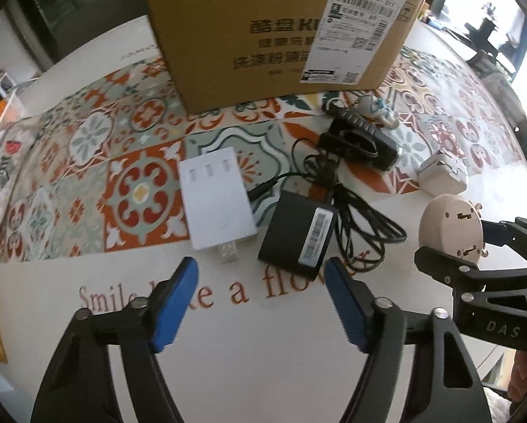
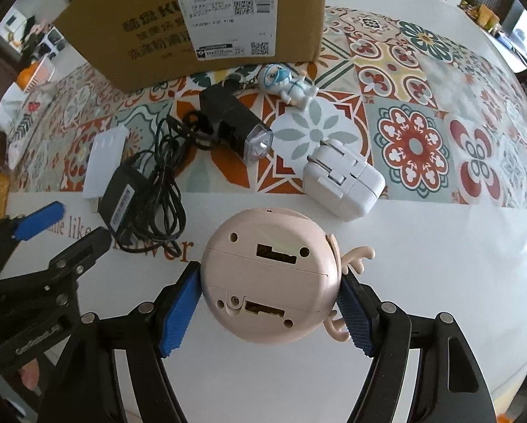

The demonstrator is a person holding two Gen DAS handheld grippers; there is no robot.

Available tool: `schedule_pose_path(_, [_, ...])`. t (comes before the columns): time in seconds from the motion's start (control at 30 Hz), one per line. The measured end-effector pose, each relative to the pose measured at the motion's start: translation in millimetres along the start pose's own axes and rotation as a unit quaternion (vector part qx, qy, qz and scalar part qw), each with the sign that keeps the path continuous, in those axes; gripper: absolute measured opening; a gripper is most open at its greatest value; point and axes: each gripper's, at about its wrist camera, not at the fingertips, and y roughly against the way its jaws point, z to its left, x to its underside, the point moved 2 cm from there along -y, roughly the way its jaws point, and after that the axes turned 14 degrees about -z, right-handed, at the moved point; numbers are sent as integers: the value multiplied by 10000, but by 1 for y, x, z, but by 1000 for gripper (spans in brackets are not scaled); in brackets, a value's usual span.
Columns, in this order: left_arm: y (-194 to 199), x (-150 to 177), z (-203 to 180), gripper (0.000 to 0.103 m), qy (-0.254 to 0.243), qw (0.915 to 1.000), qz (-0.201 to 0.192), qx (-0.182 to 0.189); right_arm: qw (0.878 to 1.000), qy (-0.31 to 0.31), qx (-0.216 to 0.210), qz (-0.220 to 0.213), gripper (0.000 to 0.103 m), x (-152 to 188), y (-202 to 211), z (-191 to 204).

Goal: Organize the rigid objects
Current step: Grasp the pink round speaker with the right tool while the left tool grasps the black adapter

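My right gripper (image 2: 268, 275) is shut on a pale pink round gadget (image 2: 267, 282) with small antlers, its blue pads pressing both sides and its underside facing the camera. In the left wrist view the same pink gadget (image 1: 450, 225) hangs at the right in my right gripper (image 1: 471, 243). My left gripper (image 1: 261, 262) stands open over the white table with nothing between its blue pads. Just beyond it lie a white USB charger (image 1: 216, 199) and a black power adapter (image 1: 298, 236) with a tangled cable (image 1: 362, 218). From the right wrist view, my left gripper (image 2: 84, 220) is at the left edge.
A cardboard box (image 1: 263, 35) stands at the back on a patterned mat (image 1: 140, 190). In front of it lie a black bike light (image 2: 235, 127), a small masked figurine (image 2: 288, 84) and a white folding plug adapter (image 2: 344, 179). The near strip of the table (image 2: 439, 282) is white with printed lettering.
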Motion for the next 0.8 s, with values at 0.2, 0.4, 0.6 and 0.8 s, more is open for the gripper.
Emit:
schedule_pose_path(0.2, [-10,-7,-4,57,-70,9994,171,280,9999,-107,-70,29,73,-3,-3,1])
schedule_pose_path(0.4, [-14,-14,-14,53,-175,9989,142,418,9997,-244,-47,50,73,-2,1,-14])
schedule_pose_path(0.6, [-28,-15,-19,47,-218,9984,257,449,9993,-340,-51,139,73,-3,-8,-14])
schedule_pose_path(0.8, [-40,-17,-23,46,-73,9974,348,631,9990,-402,-82,196,73,-4,-15,-16])
